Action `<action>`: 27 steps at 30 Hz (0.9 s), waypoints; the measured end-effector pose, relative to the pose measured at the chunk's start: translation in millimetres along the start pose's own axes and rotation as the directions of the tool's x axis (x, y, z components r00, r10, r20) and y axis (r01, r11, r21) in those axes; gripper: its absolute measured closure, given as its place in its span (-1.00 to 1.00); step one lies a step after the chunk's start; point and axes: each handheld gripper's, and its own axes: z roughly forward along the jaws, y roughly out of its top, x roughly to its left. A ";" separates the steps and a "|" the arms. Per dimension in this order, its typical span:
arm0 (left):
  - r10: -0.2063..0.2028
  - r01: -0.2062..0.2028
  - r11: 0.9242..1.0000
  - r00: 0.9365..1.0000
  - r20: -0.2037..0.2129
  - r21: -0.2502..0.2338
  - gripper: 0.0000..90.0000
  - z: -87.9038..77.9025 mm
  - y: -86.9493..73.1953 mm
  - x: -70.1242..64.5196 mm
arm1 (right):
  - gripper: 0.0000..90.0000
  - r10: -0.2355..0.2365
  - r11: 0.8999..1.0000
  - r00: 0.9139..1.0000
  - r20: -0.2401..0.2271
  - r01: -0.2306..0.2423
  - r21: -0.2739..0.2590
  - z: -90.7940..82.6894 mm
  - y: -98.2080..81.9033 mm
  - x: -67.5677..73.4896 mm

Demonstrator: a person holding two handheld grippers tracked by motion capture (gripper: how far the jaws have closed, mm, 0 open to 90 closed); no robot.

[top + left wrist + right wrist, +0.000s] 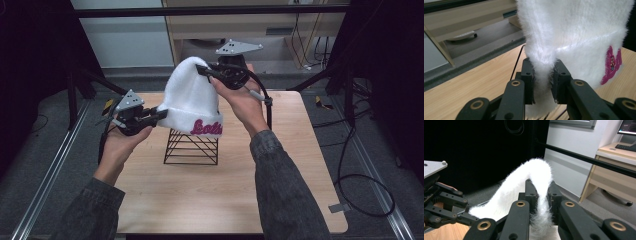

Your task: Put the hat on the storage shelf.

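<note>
While both sets of fingers clamp the white beanie (pixel 191 97), it hangs above the wire stand (pixel 192 147); next, probably lower it squarely over.

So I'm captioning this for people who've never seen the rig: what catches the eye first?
A fluffy white beanie with pink lettering, held up over the middle of the wooden table. The left gripper pinches its lower left edge and the right gripper its crown. Just under it stands a black wire rack.
</note>
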 end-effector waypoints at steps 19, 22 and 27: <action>-0.045 0.045 0.999 0.999 -0.017 0.005 0.67 7.8 -21.8 13.8 | 0.84 -0.002 1.000 1.000 -0.018 0.003 0.029 14.5 -16.3 -0.3; -0.034 0.034 0.999 0.999 -0.020 0.013 0.69 7.6 -24.1 13.8 | 0.84 -0.008 1.000 1.000 -0.024 0.008 0.028 14.4 -16.4 2.6; -0.039 0.040 0.999 0.999 -0.025 0.021 0.69 9.6 -30.3 15.4 | 0.84 -0.030 0.999 0.999 -0.038 0.031 0.043 15.1 -16.7 8.8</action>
